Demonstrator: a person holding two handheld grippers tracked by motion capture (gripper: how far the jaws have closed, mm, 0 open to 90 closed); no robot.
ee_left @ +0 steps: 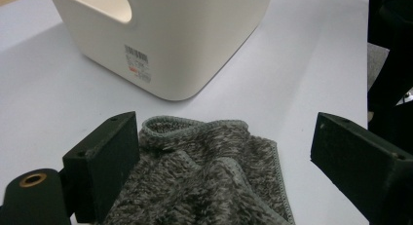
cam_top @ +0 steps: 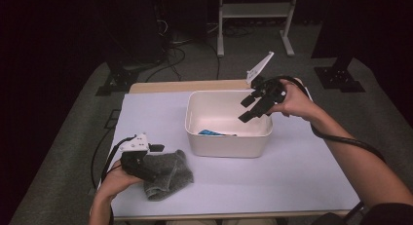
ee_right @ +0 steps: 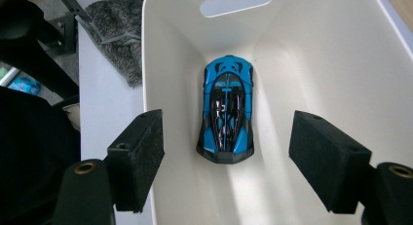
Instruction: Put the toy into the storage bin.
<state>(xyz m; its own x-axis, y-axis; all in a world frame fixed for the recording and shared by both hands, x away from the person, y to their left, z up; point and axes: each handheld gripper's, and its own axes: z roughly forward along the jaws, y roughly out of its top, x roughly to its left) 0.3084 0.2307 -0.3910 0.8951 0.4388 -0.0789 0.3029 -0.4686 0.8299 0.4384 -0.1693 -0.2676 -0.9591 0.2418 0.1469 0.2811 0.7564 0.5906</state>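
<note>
A white bin (cam_top: 229,137) stands on the pale table (cam_top: 292,181), a little right of the middle, and a blue toy car (ee_right: 226,109) lies flat on its floor, close to the near wall; from above, a sliver of the car (cam_top: 216,133) shows over the near rim. The right gripper (cam_top: 253,108) hangs above the right far part of the bin, tilted down toward the inside. Its jaws stand wide apart with nothing between them, well clear above the car, which sits in the gap between the two black pads (ee_right: 139,152) in the right gripper view. At the near left of the table lies a crumpled grey cloth (cam_top: 168,175), just left of the bin and apart from it. The left gripper (cam_top: 151,171) sits low over the cloth's left side, its jaws also spread wide, one pad (ee_left: 109,159) touching the cloth's edge and the other off to the side over bare table; it grips nothing.
</note>
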